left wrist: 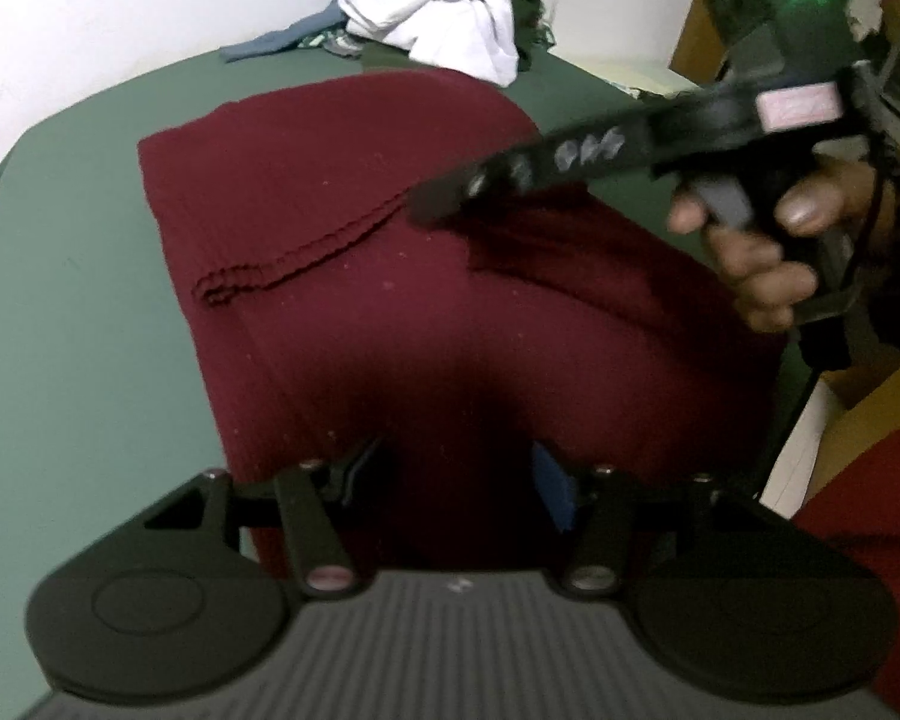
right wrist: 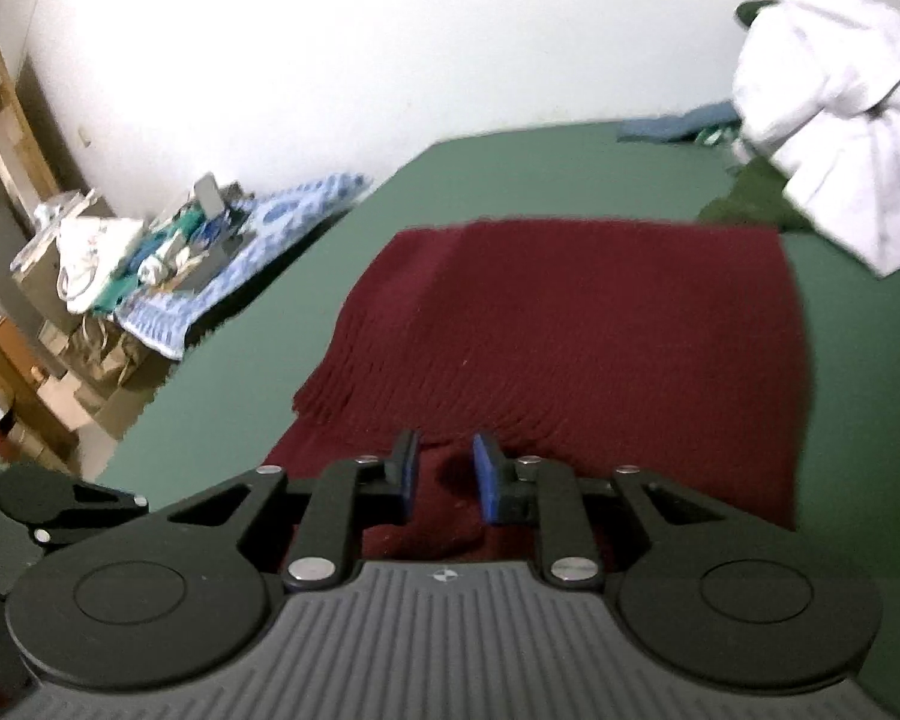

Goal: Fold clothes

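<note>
Maroon garment [right wrist: 582, 324] lies flat on the green bed [right wrist: 510, 174], partly folded. My right gripper [right wrist: 444, 477] hovers over its near edge, jaws narrowly apart, empty. My left gripper [left wrist: 450, 480] sits wide over the near cloth. White clothes pile [right wrist: 834, 108] far right.
</note>
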